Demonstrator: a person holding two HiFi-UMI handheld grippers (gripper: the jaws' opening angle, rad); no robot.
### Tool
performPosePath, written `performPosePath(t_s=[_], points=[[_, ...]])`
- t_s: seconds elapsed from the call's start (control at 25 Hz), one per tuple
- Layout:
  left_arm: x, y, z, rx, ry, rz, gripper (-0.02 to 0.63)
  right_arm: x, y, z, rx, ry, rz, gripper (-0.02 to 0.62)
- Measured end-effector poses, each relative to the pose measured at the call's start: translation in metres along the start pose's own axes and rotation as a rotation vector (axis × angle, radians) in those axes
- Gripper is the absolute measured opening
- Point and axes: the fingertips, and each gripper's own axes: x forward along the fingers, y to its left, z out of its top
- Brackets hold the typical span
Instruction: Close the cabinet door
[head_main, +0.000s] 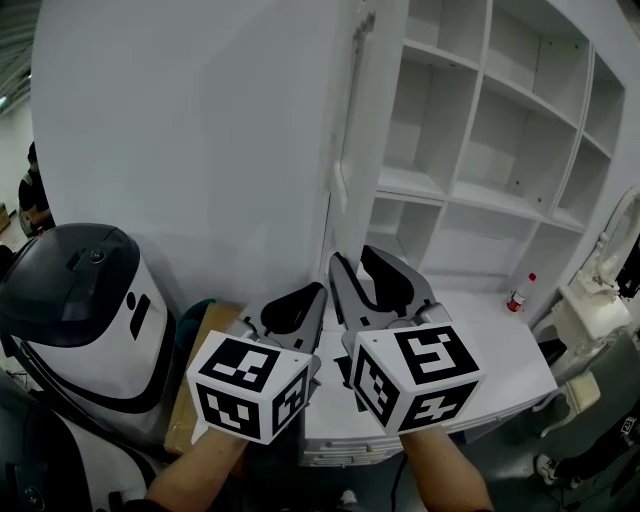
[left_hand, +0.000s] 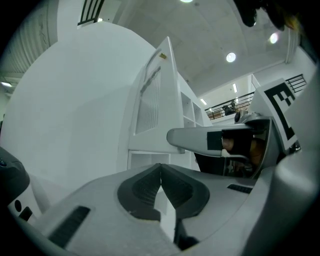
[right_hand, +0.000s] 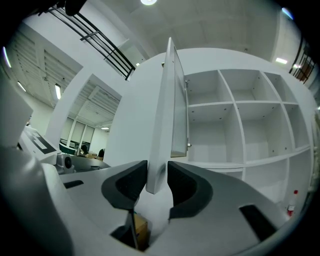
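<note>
The white cabinet door (head_main: 190, 150) stands wide open, swung out from the open shelves (head_main: 480, 150). My right gripper (head_main: 358, 268) is at the door's lower free edge. In the right gripper view the door's edge (right_hand: 162, 125) runs between the jaws of the right gripper (right_hand: 157, 177). The left pad lies against the door and a thin gap shows at the right pad, so the gripper is open. My left gripper (head_main: 318, 292) sits just to the left of it, in front of the door face. In the left gripper view its tips (left_hand: 161, 167) meet, shut on nothing.
A white and black machine (head_main: 90, 310) stands at the lower left with a cardboard box (head_main: 190, 400) beside it. A red-capped bottle (head_main: 517, 295) stands on the white counter (head_main: 500, 345) below the shelves. A person (head_main: 35, 200) is at the far left.
</note>
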Motion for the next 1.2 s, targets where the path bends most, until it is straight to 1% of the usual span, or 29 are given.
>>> performPosePath(t_s=[0.24,0.32,0.48,0.76,1.2], points=[[0.004,-0.011,0.0,0.005,-0.001,-0.027,0.012,-0.007,-0.011,-0.001,0.009,-0.004,-0.019,0.13],[0.007,-0.016,0.001,0.008,-0.003,-0.034,0.012,-0.01,-0.017,-0.002,0.011,0.0,-0.022,0.109],[0.016,-0.027,0.0,0.016,0.003,-0.045,0.012,-0.017,-0.035,-0.003,0.026,-0.001,-0.03,0.097],[0.036,-0.047,-0.003,0.026,0.011,-0.051,0.012,-0.026,-0.061,-0.006,0.047,0.004,-0.012,0.086],[0.078,-0.068,0.01,0.047,-0.008,-0.063,0.012,-0.032,-0.106,-0.01,0.067,0.02,-0.007,0.077]])
